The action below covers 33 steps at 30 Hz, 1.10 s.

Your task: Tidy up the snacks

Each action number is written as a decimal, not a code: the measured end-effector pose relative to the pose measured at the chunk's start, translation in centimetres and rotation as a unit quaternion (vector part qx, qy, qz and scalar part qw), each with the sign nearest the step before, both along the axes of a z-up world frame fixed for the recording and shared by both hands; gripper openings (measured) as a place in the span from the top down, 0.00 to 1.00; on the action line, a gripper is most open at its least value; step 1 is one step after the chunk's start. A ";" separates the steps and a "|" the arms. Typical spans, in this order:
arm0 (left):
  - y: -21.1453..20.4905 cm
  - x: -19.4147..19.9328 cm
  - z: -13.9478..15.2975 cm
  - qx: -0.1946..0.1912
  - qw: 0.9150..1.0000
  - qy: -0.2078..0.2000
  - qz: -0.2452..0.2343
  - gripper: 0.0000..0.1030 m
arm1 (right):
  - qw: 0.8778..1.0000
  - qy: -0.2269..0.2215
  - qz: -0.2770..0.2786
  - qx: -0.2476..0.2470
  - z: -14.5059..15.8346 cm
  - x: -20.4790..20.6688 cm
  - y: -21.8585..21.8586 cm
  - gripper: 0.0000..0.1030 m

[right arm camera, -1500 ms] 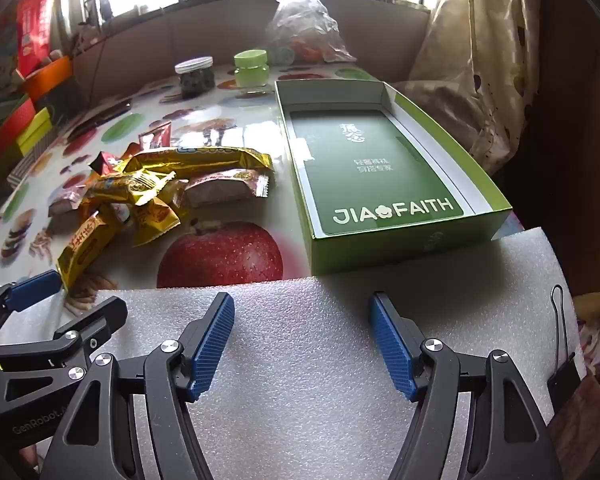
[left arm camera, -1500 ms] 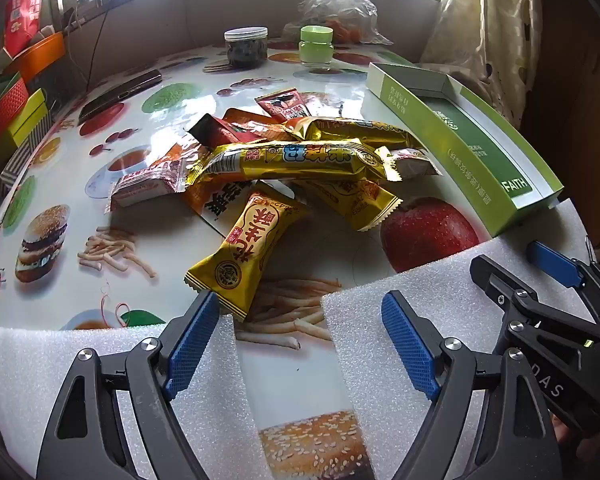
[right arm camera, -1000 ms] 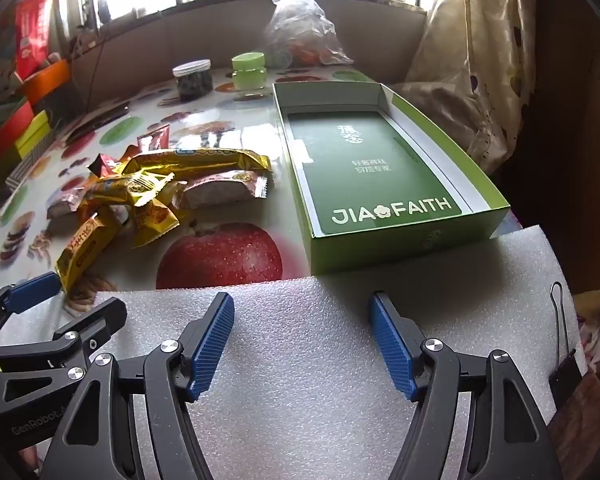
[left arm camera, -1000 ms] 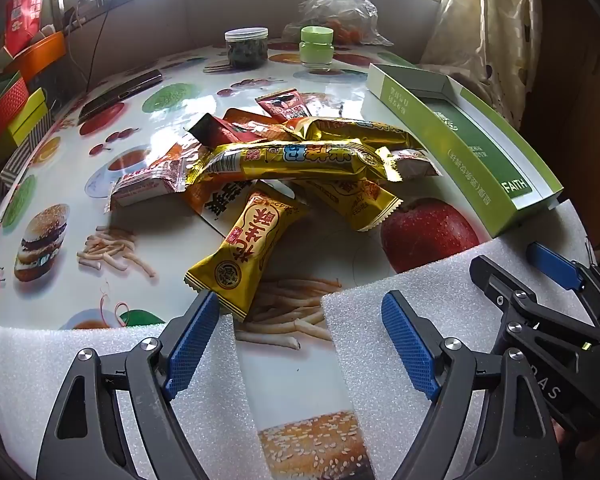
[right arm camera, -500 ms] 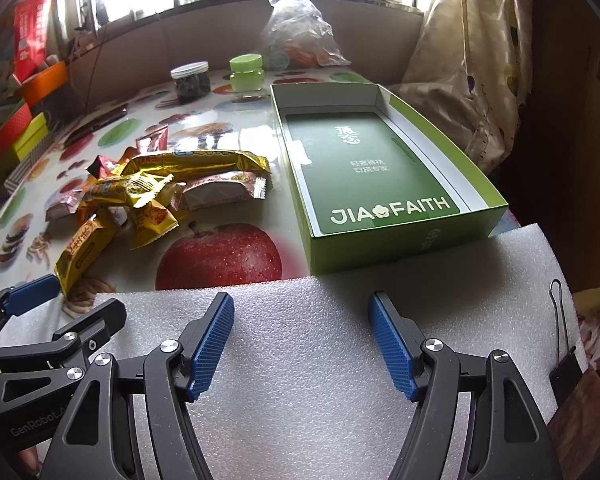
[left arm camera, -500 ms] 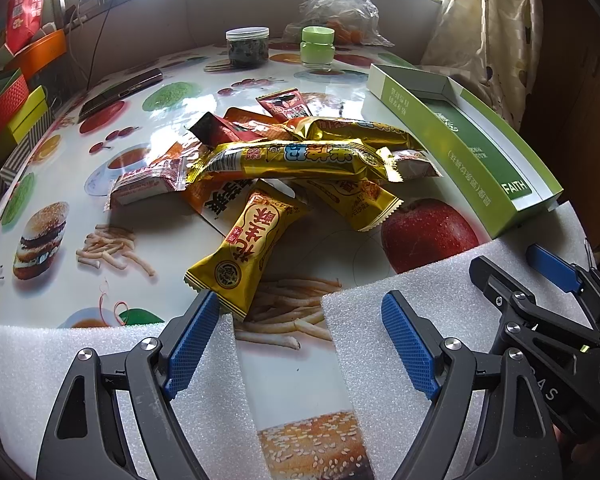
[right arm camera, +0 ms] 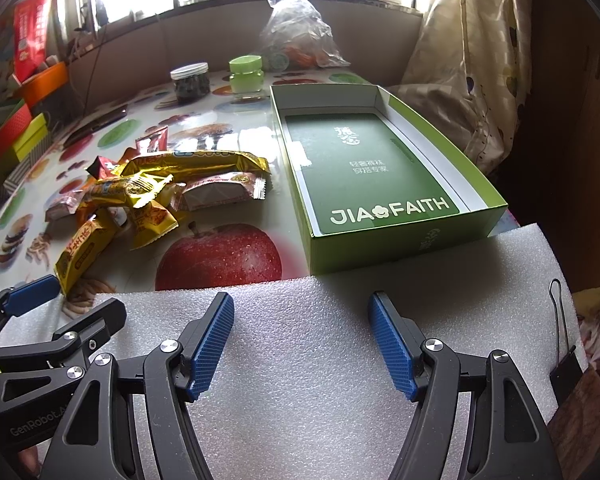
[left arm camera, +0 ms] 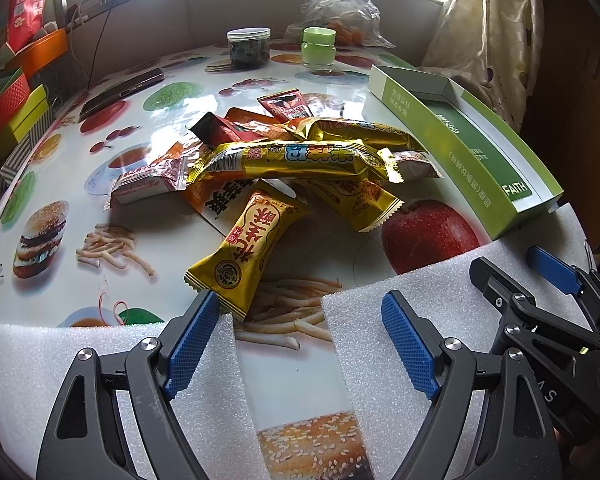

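Nothing's really changed over the last second or so: both grippers, left (left arm camera: 300, 344) and right (right arm camera: 302, 344), still wide open, holding nothing. Snack pile (left arm camera: 284, 168) sits at 12 o'clock, empty box (right arm camera: 380, 168) at 1. Sorting hasn't started.

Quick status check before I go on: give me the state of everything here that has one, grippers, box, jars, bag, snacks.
Left gripper: open, empty, low over the table.
Right gripper: open, empty, over the foam sheet.
Green box: open, no lid on, no snacks inside.
Snack pile: loose heap on the table, outside the box.
Dark jar: upright, lid on.
Green jar: upright, lid on.
Plastic bag: crumpled; whether tied is unclear.
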State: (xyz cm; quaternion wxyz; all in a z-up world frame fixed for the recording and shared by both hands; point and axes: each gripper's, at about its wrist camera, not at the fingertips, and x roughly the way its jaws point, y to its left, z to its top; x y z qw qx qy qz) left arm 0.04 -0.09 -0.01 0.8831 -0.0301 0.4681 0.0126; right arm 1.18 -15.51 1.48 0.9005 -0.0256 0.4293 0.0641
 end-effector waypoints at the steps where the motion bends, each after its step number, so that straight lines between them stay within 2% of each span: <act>1: 0.0 0.0 0.0 0.000 1.000 0.000 0.000 0.19 | 1.000 0.000 0.000 0.000 0.0 0.0 0.1 0.32; 33: 0.1 -0.1 0.0 -0.002 1.000 -0.002 0.000 0.19 | 1.000 -0.002 -0.001 0.000 0.1 -0.1 -0.1 0.32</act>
